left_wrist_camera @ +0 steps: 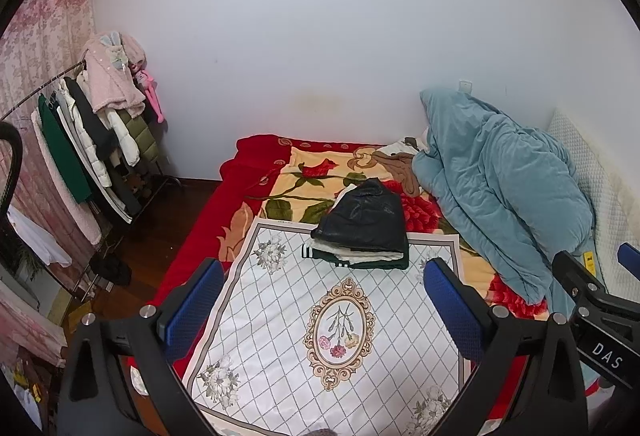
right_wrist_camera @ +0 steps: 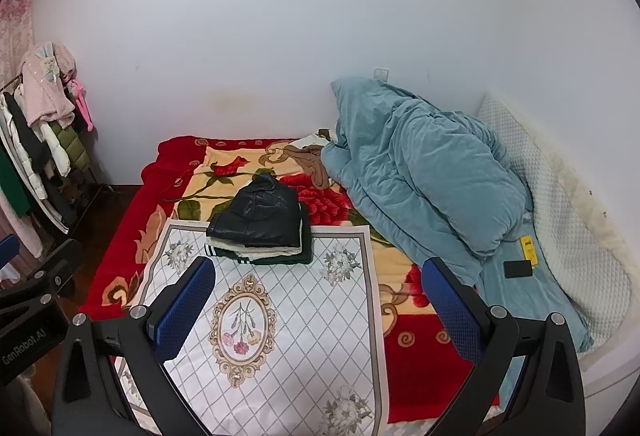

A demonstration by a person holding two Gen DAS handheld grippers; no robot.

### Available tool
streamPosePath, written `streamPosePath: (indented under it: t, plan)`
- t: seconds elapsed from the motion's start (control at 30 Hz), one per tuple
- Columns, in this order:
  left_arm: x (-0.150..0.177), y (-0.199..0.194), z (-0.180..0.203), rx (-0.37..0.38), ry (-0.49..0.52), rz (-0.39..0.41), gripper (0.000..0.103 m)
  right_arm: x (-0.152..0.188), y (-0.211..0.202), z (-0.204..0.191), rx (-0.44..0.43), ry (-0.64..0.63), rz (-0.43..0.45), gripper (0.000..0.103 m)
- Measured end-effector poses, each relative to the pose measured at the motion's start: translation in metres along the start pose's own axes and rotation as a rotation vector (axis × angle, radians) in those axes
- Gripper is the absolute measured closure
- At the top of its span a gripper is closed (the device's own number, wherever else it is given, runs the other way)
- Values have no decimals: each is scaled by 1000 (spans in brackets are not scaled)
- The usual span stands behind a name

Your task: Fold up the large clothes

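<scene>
Where quilt (right_wrist_camera: 420, 172) crowds mat (right_wrist_camera: 312, 336), folded pile (right_wrist_camera: 260, 232).

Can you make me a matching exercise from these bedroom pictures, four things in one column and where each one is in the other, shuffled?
Things:
1. black jacket
2. teal quilt
3. pink coat
4. white mat

Places:
A. draped over the clothes rack
B. on top of the folded stack
C. spread flat over the red blanket
D. heaped by the wall

Pairs: 1-B, 2-D, 3-A, 4-C
</scene>
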State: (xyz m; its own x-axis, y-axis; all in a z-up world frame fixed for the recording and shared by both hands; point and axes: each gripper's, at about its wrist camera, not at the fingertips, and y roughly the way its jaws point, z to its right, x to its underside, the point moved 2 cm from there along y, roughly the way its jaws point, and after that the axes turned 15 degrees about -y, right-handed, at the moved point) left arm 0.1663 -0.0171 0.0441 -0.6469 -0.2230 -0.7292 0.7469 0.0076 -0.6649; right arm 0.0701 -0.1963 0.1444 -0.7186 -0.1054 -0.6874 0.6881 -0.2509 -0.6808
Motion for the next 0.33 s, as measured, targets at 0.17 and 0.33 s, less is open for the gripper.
streamPosePath:
  t: [0.17,0.33]
  plan:
    - [1,0,1,0,1,1,1,2,-1,1,-2,0,0,0]
    - [2,-1,1,2,-2,1,1,4,-6,2,-5,-9,2,0]
